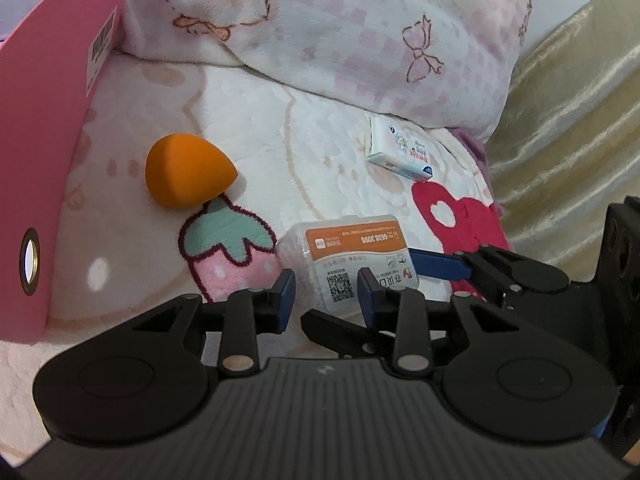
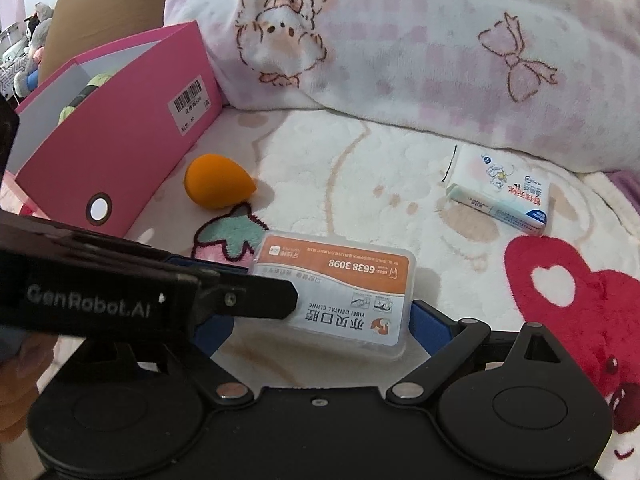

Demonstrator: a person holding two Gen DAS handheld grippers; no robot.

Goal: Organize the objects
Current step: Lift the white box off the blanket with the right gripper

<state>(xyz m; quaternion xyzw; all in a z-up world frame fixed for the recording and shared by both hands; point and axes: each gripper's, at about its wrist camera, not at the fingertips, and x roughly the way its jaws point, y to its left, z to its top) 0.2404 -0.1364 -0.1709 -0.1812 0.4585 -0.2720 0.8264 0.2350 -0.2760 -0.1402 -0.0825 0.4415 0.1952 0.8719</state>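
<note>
**Both tools at the clear box on the bed**

The left tool (image 1: 326, 284) is drawn narrow and pinches the near corner of the clear plastic box (image 2: 340, 276), with its blue pads set against that corner. In the right wrist view it reaches in from the left and its upper finger lies over the box's left end.

The right tool (image 2: 320, 324) is spread wide and straddles the same box. Its right finger sits at the box's right end, while bare blanket shows between the box and its left finger.

The clear plastic box lies flat on the fleece blanket (image 2: 360, 168) that covers the bed. Its lid is shut under an orange and white dental-clinic label. Pale contents show through the side, but I cannot tell what they are.

Just beyond its left end is a strawberry patch (image 2: 228, 236) in the blanket. Beyond that lies the orange sponge (image 2: 216, 186), teardrop-shaped and on its side, just beside the pink box (image 2: 120, 152).

That pink box stands open at the top, with a barcode sticker on its side and a metal-ringed hole in its near end. Pale green and dark shapes show inside, too hidden to name.

To the right, well apart, a tissue pack (image 2: 500, 196) lies near a plush quilt (image 2: 400, 60) printed with bows.
</note>
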